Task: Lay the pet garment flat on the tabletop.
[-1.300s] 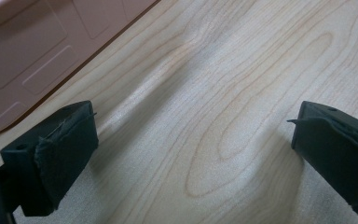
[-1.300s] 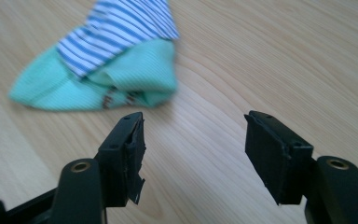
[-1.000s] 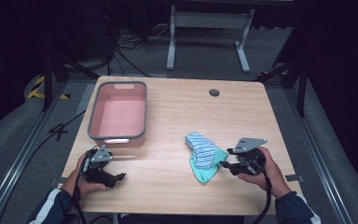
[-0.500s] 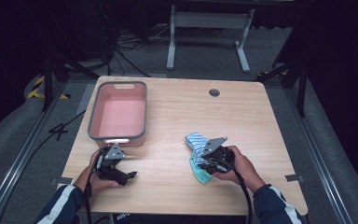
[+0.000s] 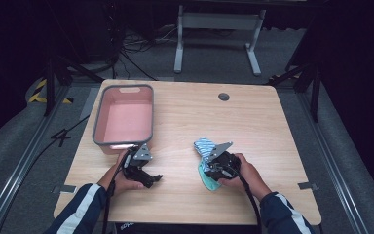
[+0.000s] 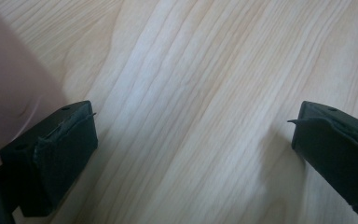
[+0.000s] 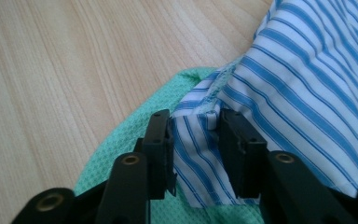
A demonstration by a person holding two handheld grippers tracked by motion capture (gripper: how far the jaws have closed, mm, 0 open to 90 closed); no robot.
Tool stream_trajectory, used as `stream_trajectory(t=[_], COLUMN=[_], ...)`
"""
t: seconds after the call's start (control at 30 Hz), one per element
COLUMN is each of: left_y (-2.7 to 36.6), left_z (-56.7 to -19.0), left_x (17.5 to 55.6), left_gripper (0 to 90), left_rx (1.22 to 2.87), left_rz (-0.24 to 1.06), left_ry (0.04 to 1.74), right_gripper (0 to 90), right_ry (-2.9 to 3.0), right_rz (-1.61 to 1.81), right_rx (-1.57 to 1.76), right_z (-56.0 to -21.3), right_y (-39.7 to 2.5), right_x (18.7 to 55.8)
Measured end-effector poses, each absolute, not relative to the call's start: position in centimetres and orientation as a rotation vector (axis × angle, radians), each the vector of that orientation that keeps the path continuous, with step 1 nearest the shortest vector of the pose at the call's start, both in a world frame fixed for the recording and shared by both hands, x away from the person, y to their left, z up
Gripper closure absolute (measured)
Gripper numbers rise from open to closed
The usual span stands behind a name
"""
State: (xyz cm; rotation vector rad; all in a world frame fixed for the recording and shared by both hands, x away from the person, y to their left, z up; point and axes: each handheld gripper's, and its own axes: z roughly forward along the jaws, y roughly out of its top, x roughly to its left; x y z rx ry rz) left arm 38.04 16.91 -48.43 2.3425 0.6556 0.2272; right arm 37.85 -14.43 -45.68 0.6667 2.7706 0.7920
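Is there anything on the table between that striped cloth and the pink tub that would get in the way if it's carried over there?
Nothing visible does. The striped cloth, pinched by the right gripper, lies over a green cloth. Bare table runs toward the pink tub; the left gripper, fingers open, sits nearer the person, off that line.

On the rectangular wooden table (image 5: 272,126), the pink plastic tub with a grey rim (image 5: 123,118) sits toward the far left corner. Just in front of the tub's near edge, the left gripper (image 5: 143,176) rests low over bare tabletop. To the right of it, well apart and near the middle of the table's front half, lies the blue-and-white striped cloth (image 5: 205,146), its near part on top of the green waffle-weave cloth (image 5: 208,182). The right gripper (image 5: 213,168) is at the striped cloth's near edge, a fold of it between the jaws. A small round grommet (image 5: 224,96) is set in the table near the far edge.
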Motion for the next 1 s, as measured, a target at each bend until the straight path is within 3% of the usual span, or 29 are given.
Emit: stream_trajectory(t=[0.17,0.3,0.5,0.73,1.0], left_y=[16.9,17.0,17.0,16.7,15.7], left_z=[-48.4,-48.4,-48.3,-48.0,-47.6], left_x=[37.9,37.6,37.4,36.9,37.1], left_gripper=[0.5,0.9,3.2,16.1,21.9], left_rx=[2.343,2.342,2.351,2.353,2.375], left_rz=[0.232,0.232,0.221,0.201,0.213], left_ry=[0.656,0.658,0.637,0.593,0.562], right_gripper=[78.4,82.3,82.6,83.2,83.3], right_ry=[2.755,2.765,2.755,2.724,2.710], right_rz=[0.807,0.823,0.854,0.925,0.967], right_rx=[0.662,0.652,0.638,0.644,0.648], right_z=[-45.7,-45.5,-44.8,-43.6,-42.7], right_y=[-14.6,-14.9,-15.4,-15.9,-16.5], right_x=[37.6,37.2,36.3,35.9,35.6])
